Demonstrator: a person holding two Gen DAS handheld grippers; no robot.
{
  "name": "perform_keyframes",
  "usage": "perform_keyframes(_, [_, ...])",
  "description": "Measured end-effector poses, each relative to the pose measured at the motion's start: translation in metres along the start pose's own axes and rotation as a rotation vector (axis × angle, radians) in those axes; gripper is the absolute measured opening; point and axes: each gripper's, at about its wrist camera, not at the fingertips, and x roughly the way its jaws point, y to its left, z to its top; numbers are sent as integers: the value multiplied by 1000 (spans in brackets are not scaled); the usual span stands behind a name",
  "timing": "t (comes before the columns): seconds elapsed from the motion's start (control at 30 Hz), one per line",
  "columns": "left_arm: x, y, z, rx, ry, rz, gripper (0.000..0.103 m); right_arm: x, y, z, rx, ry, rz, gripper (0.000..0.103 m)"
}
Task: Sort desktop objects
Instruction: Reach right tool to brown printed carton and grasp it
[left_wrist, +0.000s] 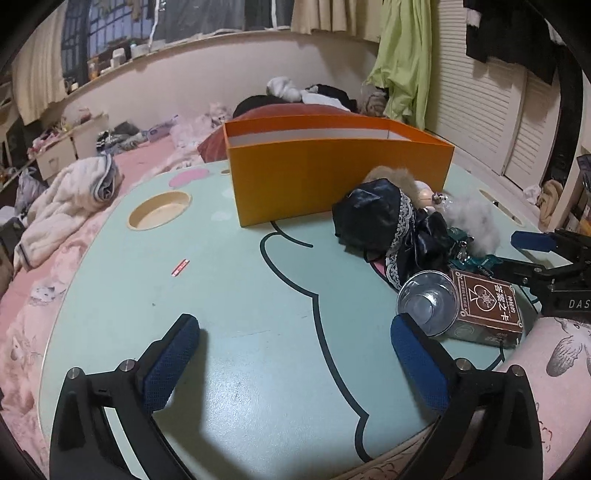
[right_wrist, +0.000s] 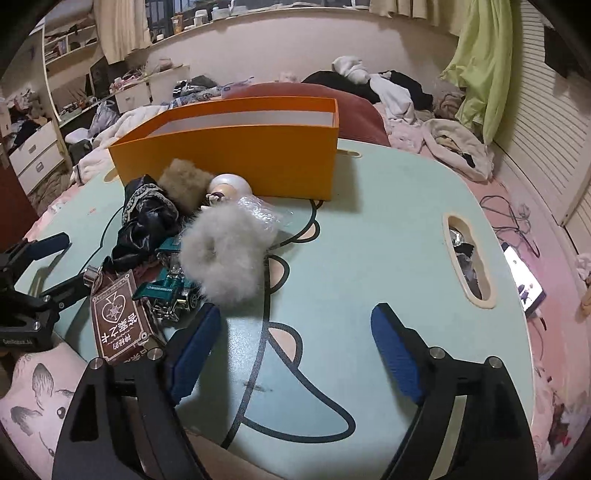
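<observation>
An orange box (left_wrist: 332, 177) (right_wrist: 236, 158) stands open at the back of the mint-green lap table (left_wrist: 221, 295) (right_wrist: 369, 240). In front of it lies a pile: black lace fabric (left_wrist: 376, 218) (right_wrist: 147, 221), a grey fluffy scrunchie (right_wrist: 225, 258) (left_wrist: 476, 221), a teal toy car (right_wrist: 173, 288), a brown card box (left_wrist: 487, 302) (right_wrist: 118, 325), a clear glass cup (left_wrist: 428, 302) on its side, and a small doll (right_wrist: 225, 188). My left gripper (left_wrist: 295, 354) is open and empty, left of the cup. My right gripper (right_wrist: 295, 343) is open and empty, right of the pile.
The table sits on a pink bed with blankets (left_wrist: 66, 206) and clothes (right_wrist: 454, 144). A round cup recess (left_wrist: 159, 210) is at the table's back left, a slot (right_wrist: 469, 258) at its right. A lit phone (right_wrist: 524, 277) lies on the bed.
</observation>
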Motion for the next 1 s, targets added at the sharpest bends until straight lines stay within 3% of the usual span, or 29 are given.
perform_keyframes(0.6, [1, 1, -1, 1, -9, -2, 103, 2, -2, -1, 10, -22, 14, 88])
perform_keyframes(0.67, [1, 1, -1, 0, -9, -3, 103, -7, -8, -3, 44, -46, 76, 84])
perform_keyframes(0.7, [2, 2, 0, -1, -9, -4, 103, -13, -14, -4, 71, -68, 131, 75])
perform_keyframes(0.8, [2, 2, 0, -2, -9, -4, 103, -30, -20, -2, 102, -169, 273, 65])
perform_keyframes(0.9, [2, 2, 0, -2, -9, -4, 103, -46, 0, -1, -25, -236, 398, 62])
perform_keyframes(1.0, [2, 2, 0, -2, -9, -4, 103, -43, 32, 1, -186, -178, 459, 62])
